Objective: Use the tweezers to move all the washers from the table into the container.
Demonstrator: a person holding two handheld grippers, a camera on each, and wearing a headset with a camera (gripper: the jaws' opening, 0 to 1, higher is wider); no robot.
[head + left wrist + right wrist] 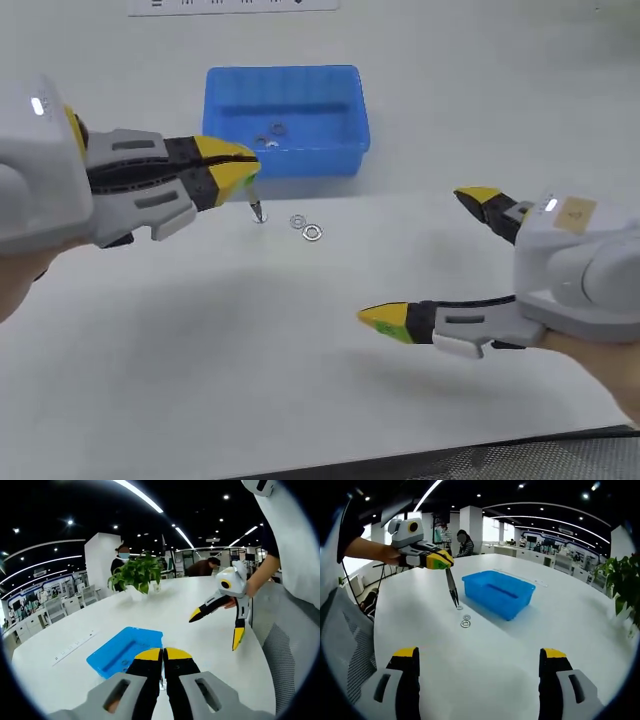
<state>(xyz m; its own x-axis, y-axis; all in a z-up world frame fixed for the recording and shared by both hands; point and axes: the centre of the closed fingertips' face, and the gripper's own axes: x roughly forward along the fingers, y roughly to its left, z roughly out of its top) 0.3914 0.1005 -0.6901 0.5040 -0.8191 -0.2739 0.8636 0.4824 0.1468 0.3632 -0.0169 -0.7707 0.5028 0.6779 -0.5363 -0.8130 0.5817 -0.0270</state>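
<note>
Tweezers [257, 208] of slim grey metal hang tips-down from the left gripper [240, 165], whose yellow-tipped jaws are clamped shut on them. Whether the points touch the white table [200, 350] cannot be told. Two flat metal washers [312, 233] lie on the table just beside the points, on the side toward the right gripper [428, 257]. A third ring [459, 608] sits right at the tips. Beyond them stands the blue rectangular plastic container [340, 150], with a few washers inside. The right gripper's jaws are spread wide and hold nothing, well apart from the washers.

Three views, shared blue container [285, 160]
</note>
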